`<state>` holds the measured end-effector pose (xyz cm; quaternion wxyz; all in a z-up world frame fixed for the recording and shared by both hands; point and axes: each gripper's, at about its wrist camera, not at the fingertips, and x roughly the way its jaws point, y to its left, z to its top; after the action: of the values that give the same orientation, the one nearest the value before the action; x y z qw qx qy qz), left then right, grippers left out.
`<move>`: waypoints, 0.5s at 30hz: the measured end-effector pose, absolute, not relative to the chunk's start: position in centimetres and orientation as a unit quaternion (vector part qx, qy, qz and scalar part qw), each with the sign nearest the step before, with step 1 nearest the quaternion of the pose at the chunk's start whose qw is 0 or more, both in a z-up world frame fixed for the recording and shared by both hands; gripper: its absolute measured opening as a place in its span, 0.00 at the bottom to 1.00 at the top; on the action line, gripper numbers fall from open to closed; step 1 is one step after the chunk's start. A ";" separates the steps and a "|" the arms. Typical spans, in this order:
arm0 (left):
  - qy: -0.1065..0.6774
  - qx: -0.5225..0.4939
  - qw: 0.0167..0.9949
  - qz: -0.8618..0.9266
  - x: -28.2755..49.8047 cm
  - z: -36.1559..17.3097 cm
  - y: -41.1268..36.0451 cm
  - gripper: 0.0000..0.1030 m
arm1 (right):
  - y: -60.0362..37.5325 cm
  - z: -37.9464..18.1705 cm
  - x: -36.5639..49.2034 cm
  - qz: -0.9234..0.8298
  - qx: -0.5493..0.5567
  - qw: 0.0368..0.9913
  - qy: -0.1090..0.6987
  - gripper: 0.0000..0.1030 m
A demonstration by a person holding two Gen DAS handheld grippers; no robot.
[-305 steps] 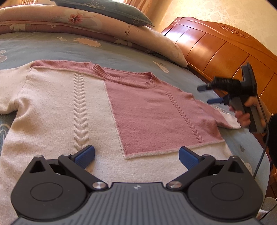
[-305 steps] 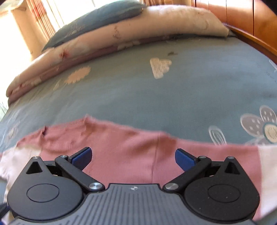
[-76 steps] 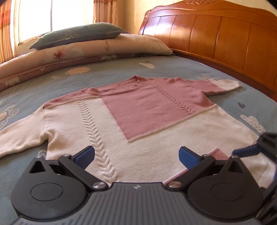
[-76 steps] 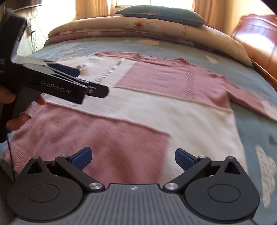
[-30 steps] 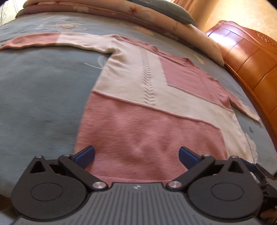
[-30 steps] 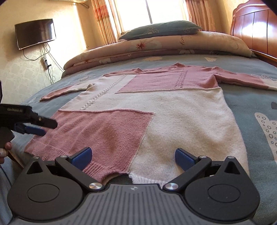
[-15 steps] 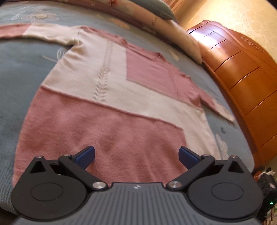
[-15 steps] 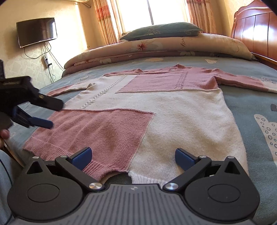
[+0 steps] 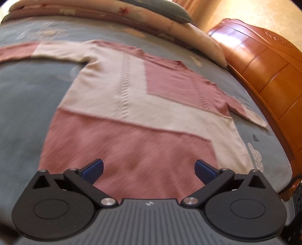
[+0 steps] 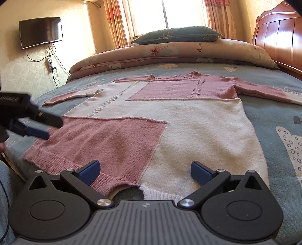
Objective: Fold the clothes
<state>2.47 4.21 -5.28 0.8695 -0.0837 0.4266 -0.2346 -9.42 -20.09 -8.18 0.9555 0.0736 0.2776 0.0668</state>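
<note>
Blue floral bedding (image 9: 24, 98) fills the left wrist view, with a pink and cream sweater (image 9: 132, 105) spread flat across it, neckline toward the stacked pillows (image 9: 132, 13) and hem nearest the camera. An orange wooden headboard (image 9: 268, 71) runs along the far side of the sweater from its long outstretched sleeve. The left gripper (image 9: 149, 168) hovers over the pink hem panel of the sweater, its blue-padded jaws spread wide with nothing between them. This view is motion-blurred.

From the right wrist view, the sweater (image 10: 188, 120) lies face up on the bedding (image 10: 279, 120), both sleeves stretched out sideways. The right gripper (image 10: 144, 170) sits at the sweater's ribbed hem, where pink meets cream, jaws fully apart and gripping nothing. Beside the sweater's pink hem corner the left gripper (image 10: 50, 128) reaches in, fingers parted. Beyond the sweater's collar lie the pillows (image 10: 175, 47), then a curtained window (image 10: 166, 17); a wall-mounted television (image 10: 40, 32) hangs on the pink-hem side.
</note>
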 end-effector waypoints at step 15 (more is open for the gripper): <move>0.408 0.121 0.877 -0.224 1.5 -8.2 -2.9 0.99 | -21.8 -6.2 -11.1 0.046 0.093 0.962 0.253 1.00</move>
<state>1.54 -2.94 -8.22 0.8771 0.1206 0.4075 -0.2236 -11.13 -21.77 -6.22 0.9619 0.0929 0.2531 0.0458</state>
